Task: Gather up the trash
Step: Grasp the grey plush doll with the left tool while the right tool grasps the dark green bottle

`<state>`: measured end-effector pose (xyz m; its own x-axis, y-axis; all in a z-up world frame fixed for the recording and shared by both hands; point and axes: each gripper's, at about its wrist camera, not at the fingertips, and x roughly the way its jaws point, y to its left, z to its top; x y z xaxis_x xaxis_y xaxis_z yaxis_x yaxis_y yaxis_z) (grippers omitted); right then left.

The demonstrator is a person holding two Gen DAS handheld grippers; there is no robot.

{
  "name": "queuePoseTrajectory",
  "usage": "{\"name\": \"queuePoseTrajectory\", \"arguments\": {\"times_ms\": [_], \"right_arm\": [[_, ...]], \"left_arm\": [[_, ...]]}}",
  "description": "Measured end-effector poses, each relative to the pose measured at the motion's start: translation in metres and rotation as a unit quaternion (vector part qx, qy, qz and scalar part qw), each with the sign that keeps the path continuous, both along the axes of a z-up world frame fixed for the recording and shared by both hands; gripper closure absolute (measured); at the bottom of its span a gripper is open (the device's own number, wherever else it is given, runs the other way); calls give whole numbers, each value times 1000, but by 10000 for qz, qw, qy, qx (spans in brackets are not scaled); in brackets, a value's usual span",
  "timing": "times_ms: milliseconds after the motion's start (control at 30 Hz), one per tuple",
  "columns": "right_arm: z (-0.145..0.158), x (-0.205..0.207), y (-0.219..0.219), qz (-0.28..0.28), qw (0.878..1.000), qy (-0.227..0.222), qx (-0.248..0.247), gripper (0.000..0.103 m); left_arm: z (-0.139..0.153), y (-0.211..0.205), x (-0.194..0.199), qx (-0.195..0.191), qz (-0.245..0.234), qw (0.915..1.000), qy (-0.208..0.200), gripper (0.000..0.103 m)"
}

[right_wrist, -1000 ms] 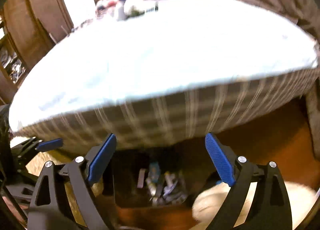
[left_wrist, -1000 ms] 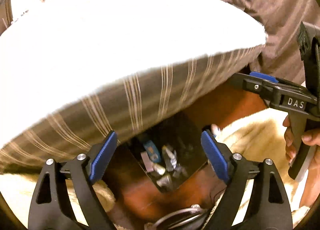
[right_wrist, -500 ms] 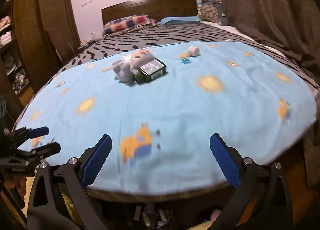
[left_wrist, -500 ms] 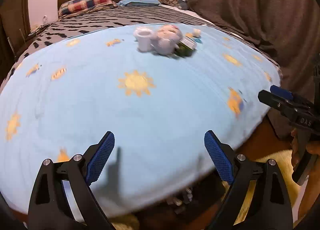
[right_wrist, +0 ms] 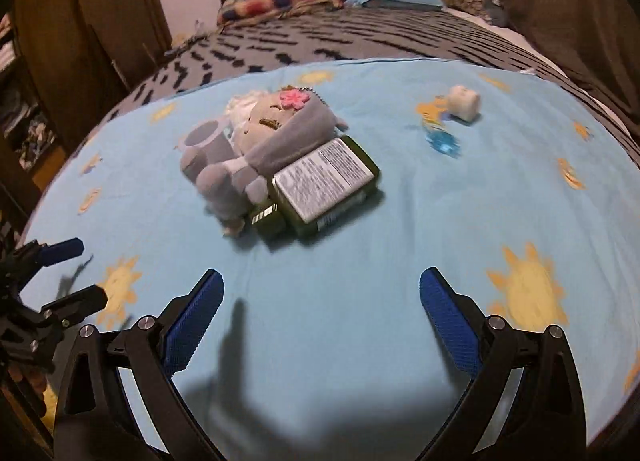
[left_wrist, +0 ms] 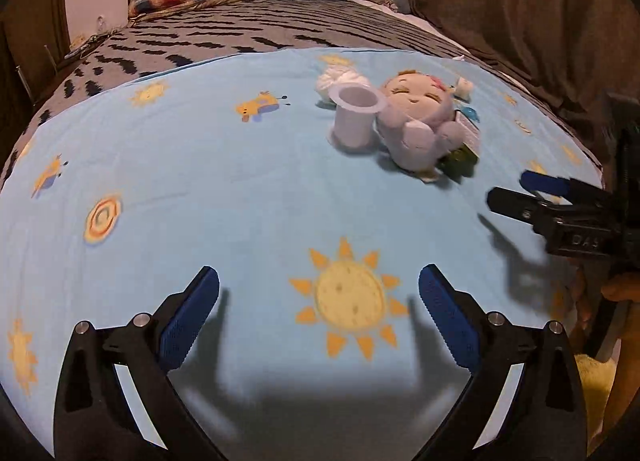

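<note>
Left claw [left_wrist: 319,315]: lower centre of the left view, jaws spread wide, nothing between them, hovering over the sun print on the blue blanket [left_wrist: 200,181].
Right claw [right_wrist: 321,317]: lower centre of the right view, likewise wide apart and empty; seen from the side at the right edge of the left view, also parted.
Green bottle [right_wrist: 324,185]: centre of the right view, lying flat, white label up, touching the plush doll. Probably stiff plastic, smooth and a bit slippery; weight unknowable without seeing the fill. Best taken across the narrow body, clear of the doll.
Plush doll [right_wrist: 256,149]: centre-left of the right view, soft, not obviously trash; likely to drag along if the claw bites too close.
White cup [left_wrist: 354,117]: upper centre of the left view, upright, open mouth up, touching the doll's left side. Looks thin-walled and light, likely to tip or crush; gentle pinch over the rim or across the wall.
Crumpled tissue [left_wrist: 338,79]: just behind the cup, soft and nearly weightless; any pinch should do.
Blue wrapper [right_wrist: 442,143]: right of centre in the right view, flat on the blanket, blurred; thin, hard to get under.
Small white piece [right_wrist: 463,102]: upper right, beyond the wrapper, well apart from the cluster; light, may roll.
Bed [right_wrist: 360,37]: dark patterned cover and pillows across the top.
</note>
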<state>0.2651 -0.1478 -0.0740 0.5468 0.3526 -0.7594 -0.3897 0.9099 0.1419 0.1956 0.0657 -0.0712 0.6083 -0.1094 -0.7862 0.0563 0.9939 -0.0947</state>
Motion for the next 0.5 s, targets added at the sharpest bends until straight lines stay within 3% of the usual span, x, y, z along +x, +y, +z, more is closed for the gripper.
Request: {"name": "queuePoseTrajectory", "arguments": {"times_ms": [367, 500], "right_arm": [[-10, 48, 27, 426, 9986, 97, -312, 5], [-5, 51, 18, 386, 9990, 18, -230, 41]], "left_arm": [[-10, -3, 42, -1, -193, 9998, 112, 8], [-8, -12, 50, -66, -314, 9994, 86, 8]]}}
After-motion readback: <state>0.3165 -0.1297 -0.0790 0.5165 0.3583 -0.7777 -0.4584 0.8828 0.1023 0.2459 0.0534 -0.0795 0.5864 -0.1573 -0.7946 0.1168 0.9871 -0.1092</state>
